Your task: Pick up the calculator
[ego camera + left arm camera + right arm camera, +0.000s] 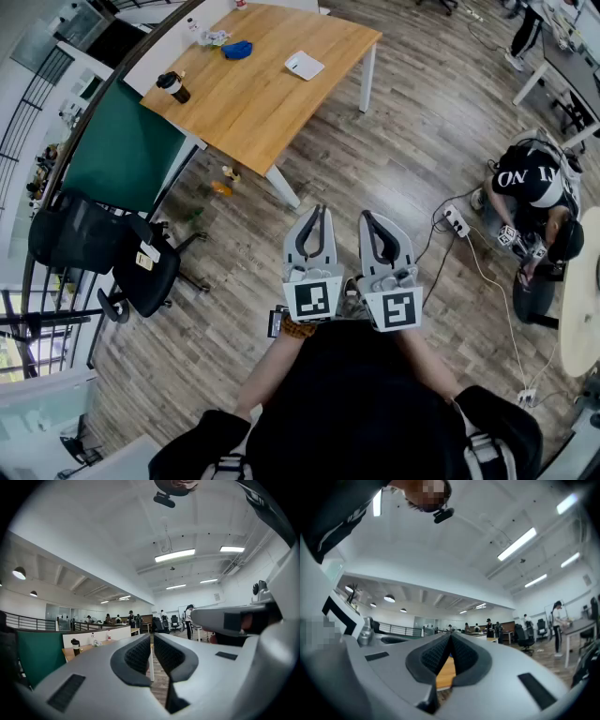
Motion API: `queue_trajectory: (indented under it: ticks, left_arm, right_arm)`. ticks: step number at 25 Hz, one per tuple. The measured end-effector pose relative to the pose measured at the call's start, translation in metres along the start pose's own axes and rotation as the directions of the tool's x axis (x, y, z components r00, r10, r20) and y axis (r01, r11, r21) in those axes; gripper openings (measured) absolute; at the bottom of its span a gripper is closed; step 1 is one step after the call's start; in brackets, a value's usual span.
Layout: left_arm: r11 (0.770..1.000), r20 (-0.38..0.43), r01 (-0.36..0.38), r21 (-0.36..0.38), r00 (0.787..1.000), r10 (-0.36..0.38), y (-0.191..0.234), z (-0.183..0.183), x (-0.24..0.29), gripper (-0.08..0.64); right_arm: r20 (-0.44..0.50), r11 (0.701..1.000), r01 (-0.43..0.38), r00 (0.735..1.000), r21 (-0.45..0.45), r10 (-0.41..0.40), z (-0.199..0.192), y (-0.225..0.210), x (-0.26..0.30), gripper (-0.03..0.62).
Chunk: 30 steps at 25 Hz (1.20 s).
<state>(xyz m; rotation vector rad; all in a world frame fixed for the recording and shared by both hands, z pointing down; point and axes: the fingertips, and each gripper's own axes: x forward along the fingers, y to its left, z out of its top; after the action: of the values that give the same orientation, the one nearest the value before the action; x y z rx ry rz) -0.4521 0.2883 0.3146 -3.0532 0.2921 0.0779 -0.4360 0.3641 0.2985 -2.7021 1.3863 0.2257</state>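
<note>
The calculator (304, 65), a flat white slab, lies near the right end of the wooden table (262, 94), far ahead of me in the head view. Both grippers are held close to my body, over the wood floor and well short of the table. My left gripper (319, 212) is shut with nothing between its jaws; in the left gripper view (152, 637) it points level at the table's end. My right gripper (367, 217) is also shut and empty, and in the right gripper view (450, 635) the tabletop (445, 673) shows below its pads.
On the table are a dark cup (173, 87), a blue object (236, 50) and small bottles (193, 26). A green partition (122, 150) and a black office chair (141, 267) stand to the left. A person (534, 187) crouches at right beside a power strip (457, 220) and cables.
</note>
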Motion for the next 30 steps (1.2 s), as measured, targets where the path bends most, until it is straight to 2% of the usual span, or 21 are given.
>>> queue_trajectory:
  ticks: [3, 7, 9, 12, 16, 19, 22, 26, 30]
  left_arm:
    - [0.999, 0.012, -0.036, 0.013, 0.999, 0.036, 0.0, -0.005, 0.013, 0.041]
    - [0.998, -0.004, -0.057, 0.012, 0.998, 0.057, 0.002, -0.014, 0.019, 0.041]
    - [0.998, -0.014, -0.069, 0.004, 0.998, 0.069, 0.005, -0.017, 0.021, 0.041]
    - [0.998, -0.02, -0.066, 0.007, 0.998, 0.066, 0.007, -0.021, 0.031, 0.041]
    - [0.999, -0.013, -0.049, 0.019, 0.999, 0.049, 0.011, -0.025, 0.049, 0.041]
    - [0.999, -0.011, -0.035, 0.035, 0.999, 0.035, 0.017, -0.03, 0.067, 0.041]
    - [1.0, 0.009, -0.026, 0.001, 1.0, 0.026, 0.021, -0.03, 0.095, 0.041]
    - [1.0, 0.048, 0.029, 0.01, 0.998, -0.029, 0.021, -0.021, 0.137, 0.041]
    - [0.998, 0.072, 0.066, 0.004, 0.995, -0.066, 0.027, -0.021, 0.17, 0.041]
  right_arm:
    - [-0.023, 0.995, -0.084, 0.996, 0.046, 0.085, -0.017, -0.016, 0.001, 0.005]
    - [-0.035, 0.992, -0.121, 0.992, 0.028, 0.121, -0.024, -0.03, 0.011, 0.005]
    - [-0.026, 0.993, -0.113, 0.993, 0.025, 0.113, -0.021, -0.035, 0.017, 0.006]
    - [-0.07, 0.994, -0.106, 0.992, 0.011, 0.107, -0.034, -0.044, 0.022, 0.005]
    - [-0.051, 0.997, -0.077, 0.996, -0.005, 0.076, -0.034, -0.055, 0.041, 0.005]
    - [-0.095, 0.997, -0.069, 0.993, -0.036, 0.065, -0.045, -0.067, 0.05, 0.005]
    - [-0.111, 0.997, -0.035, 0.993, -0.064, 0.028, -0.048, -0.086, 0.064, 0.005]
    - [-0.106, 0.996, 0.007, 0.994, -0.085, -0.016, -0.047, -0.106, 0.091, 0.005]
    - [-0.174, 0.993, 0.005, 0.984, -0.116, -0.025, -0.064, -0.121, 0.114, 0.005]
